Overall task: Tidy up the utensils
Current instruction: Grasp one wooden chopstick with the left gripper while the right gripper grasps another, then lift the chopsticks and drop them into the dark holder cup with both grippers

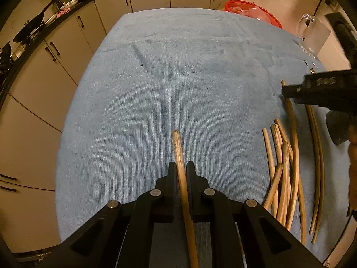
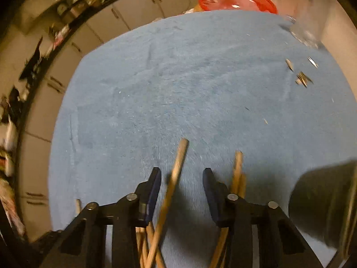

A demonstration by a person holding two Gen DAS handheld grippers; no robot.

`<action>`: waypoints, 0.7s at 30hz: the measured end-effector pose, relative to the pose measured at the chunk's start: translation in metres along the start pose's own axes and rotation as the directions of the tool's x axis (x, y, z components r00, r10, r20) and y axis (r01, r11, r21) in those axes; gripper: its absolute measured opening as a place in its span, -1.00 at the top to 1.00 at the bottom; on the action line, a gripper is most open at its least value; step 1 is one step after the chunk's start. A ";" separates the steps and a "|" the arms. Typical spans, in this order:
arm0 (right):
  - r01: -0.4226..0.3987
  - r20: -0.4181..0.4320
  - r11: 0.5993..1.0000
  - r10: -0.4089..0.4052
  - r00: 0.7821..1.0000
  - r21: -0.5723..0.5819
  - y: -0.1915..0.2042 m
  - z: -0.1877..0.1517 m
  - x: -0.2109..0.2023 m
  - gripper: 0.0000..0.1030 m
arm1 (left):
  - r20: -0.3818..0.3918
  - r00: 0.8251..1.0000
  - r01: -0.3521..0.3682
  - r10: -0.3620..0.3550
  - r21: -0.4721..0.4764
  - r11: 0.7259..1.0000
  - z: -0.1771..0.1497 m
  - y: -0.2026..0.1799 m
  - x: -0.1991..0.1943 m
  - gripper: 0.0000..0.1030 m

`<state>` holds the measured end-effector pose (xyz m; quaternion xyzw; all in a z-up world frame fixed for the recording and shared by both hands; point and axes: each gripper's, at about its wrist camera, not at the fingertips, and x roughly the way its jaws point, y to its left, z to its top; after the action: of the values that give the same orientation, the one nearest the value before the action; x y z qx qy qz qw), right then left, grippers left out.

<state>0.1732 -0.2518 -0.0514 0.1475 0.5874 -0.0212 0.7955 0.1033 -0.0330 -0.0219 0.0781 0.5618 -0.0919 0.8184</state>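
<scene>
My left gripper (image 1: 181, 167) is shut on one wooden chopstick (image 1: 178, 147), whose tip juts forward over the blue towel (image 1: 156, 84). Several more wooden chopsticks (image 1: 287, 169) lie in a loose pile to its right. My right gripper (image 2: 181, 178) is open above that pile; one chopstick (image 2: 176, 174) lies slanted on the towel between its fingers, and others (image 2: 237, 169) lie beside and under it. The right gripper also shows at the right edge of the left wrist view (image 1: 321, 89).
A red basket (image 1: 252, 11) and a clear jug (image 1: 312, 33) stand at the towel's far right. Small metal bits (image 2: 301, 78) lie on the towel near the jug (image 2: 305, 6). A dark round object (image 2: 323, 203) sits at my right. Cabinets (image 1: 44, 71) run along the left and back.
</scene>
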 end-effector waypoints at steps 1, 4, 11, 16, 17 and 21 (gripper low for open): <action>0.032 0.026 0.999 -0.031 0.999 -0.027 0.007 0.000 0.001 0.48 | -0.003 1.000 -0.005 0.005 -0.002 1.000 0.003 -0.003 0.003 0.79; 0.086 0.031 0.990 -0.083 0.996 -0.112 0.025 -0.001 0.005 0.78 | -0.001 1.000 -0.019 0.019 -0.012 1.000 0.008 -0.008 0.006 0.84; -0.077 0.120 0.995 0.085 0.989 -0.067 0.014 -0.014 -0.041 0.86 | 0.071 0.993 0.101 -0.097 -0.065 0.993 0.005 -0.002 -0.002 0.86; -0.158 0.211 0.984 0.173 0.962 -0.085 0.006 -0.036 -0.092 0.86 | 0.161 0.978 0.151 -0.133 -0.106 0.983 0.000 0.013 -0.031 0.86; -0.169 0.234 0.982 0.186 0.954 -0.090 0.004 -0.043 -0.103 0.86 | 0.174 0.976 0.152 -0.132 -0.112 0.982 -0.001 0.016 -0.038 0.86; -0.205 0.308 0.972 0.231 0.923 -0.115 -0.002 -0.060 -0.127 0.86 | 0.234 0.966 0.139 -0.106 -0.127 0.982 -0.009 0.021 -0.066 0.86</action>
<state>0.0777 -0.2558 0.0519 0.1746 0.4313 0.0677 0.8826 0.0768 -0.0068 0.0375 -0.0264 0.4740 -0.1102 0.8732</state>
